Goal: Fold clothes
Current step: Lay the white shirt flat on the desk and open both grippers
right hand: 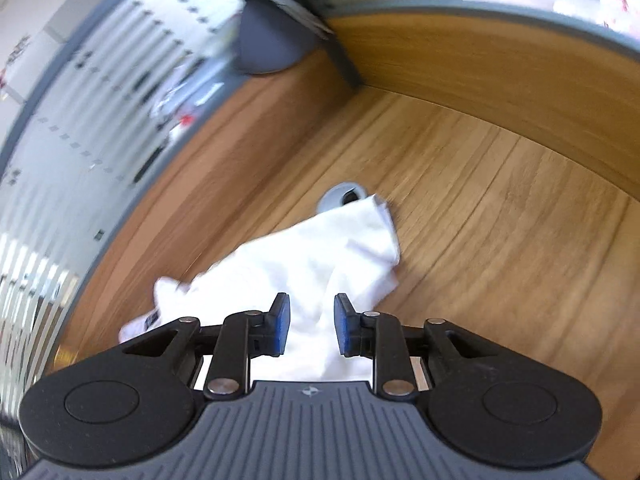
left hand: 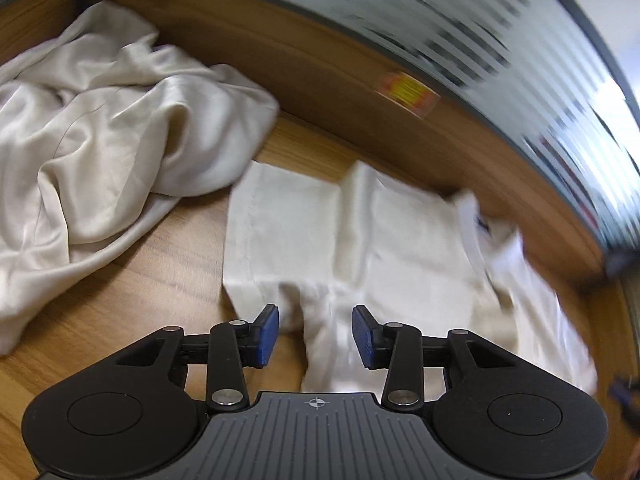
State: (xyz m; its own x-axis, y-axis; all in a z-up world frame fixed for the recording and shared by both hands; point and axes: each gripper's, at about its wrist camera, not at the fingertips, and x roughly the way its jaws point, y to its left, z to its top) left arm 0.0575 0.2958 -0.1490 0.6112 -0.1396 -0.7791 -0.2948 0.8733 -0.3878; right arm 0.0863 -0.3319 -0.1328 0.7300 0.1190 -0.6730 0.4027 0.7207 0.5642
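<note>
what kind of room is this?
Likely an office: a wood-grain desk with a grey cable grommet, enclosed by striped frosted-glass partitions. A white garment lies on it.

Wooden table [left hand: 160,272], folded shirt [left hand: 360,240], crumpled garment [left hand: 100,120]

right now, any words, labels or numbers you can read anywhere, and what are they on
None can be read.
Yellow and orange sticker on the wooden divider: too blurred.
Small dark tag on the white shirt: too small.
Crosshair mark on the left gripper: a symbol, no text.
</note>
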